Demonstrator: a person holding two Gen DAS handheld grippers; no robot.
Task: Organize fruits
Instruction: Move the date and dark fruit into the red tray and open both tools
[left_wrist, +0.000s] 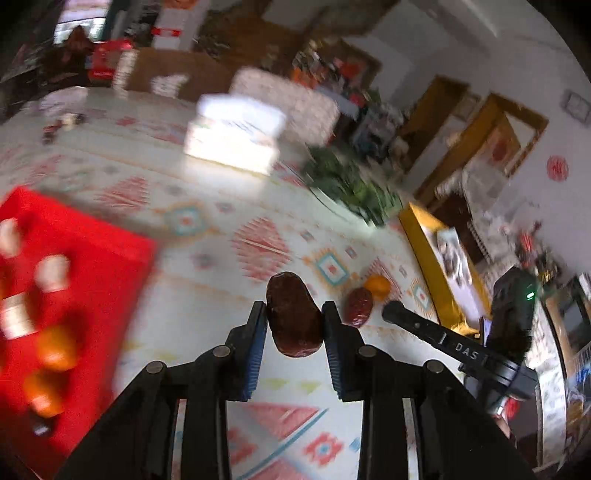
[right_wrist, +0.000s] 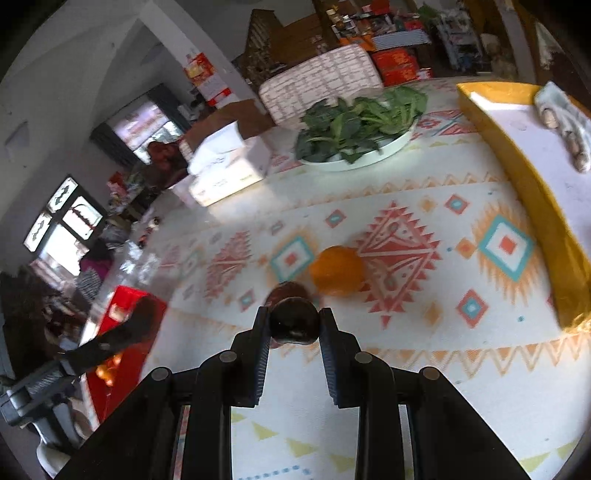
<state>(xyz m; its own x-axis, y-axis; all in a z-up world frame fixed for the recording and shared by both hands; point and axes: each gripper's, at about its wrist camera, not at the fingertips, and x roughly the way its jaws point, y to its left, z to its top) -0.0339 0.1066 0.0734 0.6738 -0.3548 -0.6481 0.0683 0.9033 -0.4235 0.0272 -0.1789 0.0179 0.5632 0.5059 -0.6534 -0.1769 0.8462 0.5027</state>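
Note:
My left gripper (left_wrist: 294, 314) is shut on a dark red date (left_wrist: 293, 319), held above the patterned tablecloth. To its left is a red tray (left_wrist: 92, 251) holding oranges (left_wrist: 55, 347) and pale items, all blurred. My right gripper (right_wrist: 293, 319) is shut on a dark, round date (right_wrist: 293, 321). Just beyond it an orange (right_wrist: 336, 271) lies on the cloth. In the left wrist view the right gripper's finger (left_wrist: 395, 310) reaches in from the right, with a red date (left_wrist: 358, 306) and the orange (left_wrist: 377, 286) at its tip. The left gripper (right_wrist: 142, 308) shows blurred over the red tray (right_wrist: 129, 354).
A white plate (right_wrist: 369, 157) of green leaves stands at the far side of the table. A yellow-rimmed tray (right_wrist: 517, 177) runs along the right. A white tissue box (right_wrist: 229, 162) sits at the back left, with a padded chair back (right_wrist: 321, 79) behind the table.

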